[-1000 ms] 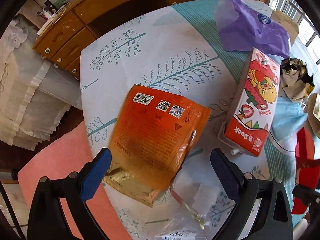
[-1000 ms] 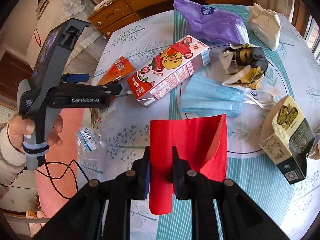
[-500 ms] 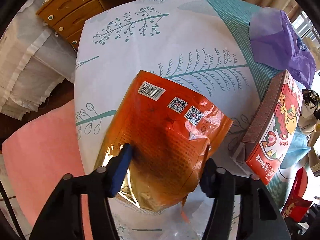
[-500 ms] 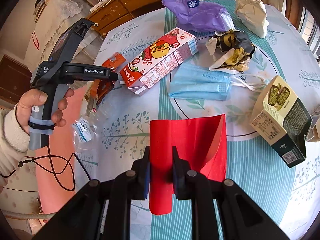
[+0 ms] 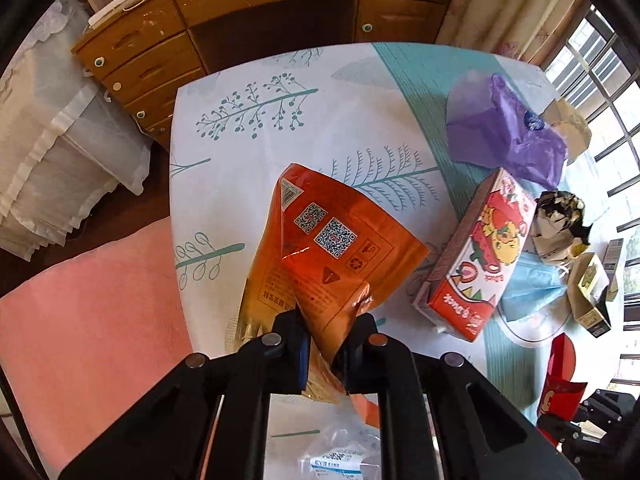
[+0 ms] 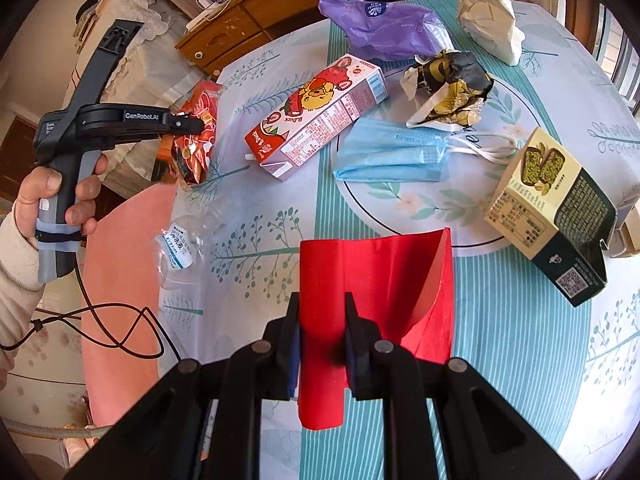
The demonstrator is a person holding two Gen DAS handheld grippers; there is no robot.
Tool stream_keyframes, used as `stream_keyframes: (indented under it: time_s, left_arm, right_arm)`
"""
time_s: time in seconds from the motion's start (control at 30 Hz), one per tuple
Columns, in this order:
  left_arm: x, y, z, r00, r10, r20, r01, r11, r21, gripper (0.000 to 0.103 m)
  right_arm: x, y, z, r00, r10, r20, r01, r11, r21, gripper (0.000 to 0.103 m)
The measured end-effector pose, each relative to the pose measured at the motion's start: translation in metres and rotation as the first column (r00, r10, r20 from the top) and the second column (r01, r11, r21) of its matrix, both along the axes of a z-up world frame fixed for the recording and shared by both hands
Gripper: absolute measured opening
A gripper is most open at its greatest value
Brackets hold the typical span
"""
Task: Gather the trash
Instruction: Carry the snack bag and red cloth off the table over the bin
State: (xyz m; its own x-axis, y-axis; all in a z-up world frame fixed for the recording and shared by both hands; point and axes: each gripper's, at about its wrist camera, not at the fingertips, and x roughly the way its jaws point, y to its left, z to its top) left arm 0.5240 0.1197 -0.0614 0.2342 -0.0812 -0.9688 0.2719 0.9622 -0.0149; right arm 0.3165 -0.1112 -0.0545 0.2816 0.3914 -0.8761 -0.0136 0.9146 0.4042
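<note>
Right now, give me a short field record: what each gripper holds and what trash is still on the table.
left gripper: shut on crinkled orange foil snack bag, lifted
right gripper: shut on folded red paper envelope
on table: strawberry milk carton, blue face mask, purple plastic bag, green-and-cream snack box

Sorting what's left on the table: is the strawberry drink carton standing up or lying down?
Lying down. The strawberry drink carton rests on a long side on the tablecloth, printed front facing up, beside the blue face mask.
</note>
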Motion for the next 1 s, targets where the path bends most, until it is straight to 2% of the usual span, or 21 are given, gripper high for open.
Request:
stream_keyframes:
  time_s: [0.27,0.4,0.53,0.7,0.9,1.0]
  left_arm:
    - [-0.062,-0.023,0.085,0.996,-0.016,0.089,0.024,0.995,-0.094,0.009]
    - [-0.114,-0.036,0.124,0.990,-0.028,0.140,0.046,0.991,-0.129,0.009]
    - [-0.185,-0.055,0.147,0.982,-0.022,0.188,0.051,0.987,-0.150,0.009]
    - [-0.286,-0.084,0.144,0.978,0.040,0.206,-0.001,0.982,-0.189,0.009]
    - [-0.392,-0.126,0.108,0.981,0.105,0.163,-0.070,0.976,-0.209,0.009]
    - [-0.434,-0.145,0.088,0.982,0.134,0.132,-0.106,0.974,-0.201,0.009]
  right_arm:
    - [-0.028,-0.017,0.016,0.999,0.019,0.038,-0.020,0.999,0.028,0.017]
    - [-0.051,-0.030,0.028,0.997,0.039,0.065,-0.042,0.998,0.049,0.017]
    - [-0.082,-0.044,0.039,0.991,0.086,0.099,-0.093,0.993,0.071,0.017]
    - [-0.129,-0.068,0.045,0.977,0.175,0.118,-0.185,0.980,0.078,0.017]
    - [-0.190,-0.102,0.047,0.961,0.247,0.128,-0.259,0.961,0.093,0.017]
    - [-0.220,-0.113,0.042,0.957,0.274,0.101,-0.284,0.953,0.103,0.017]
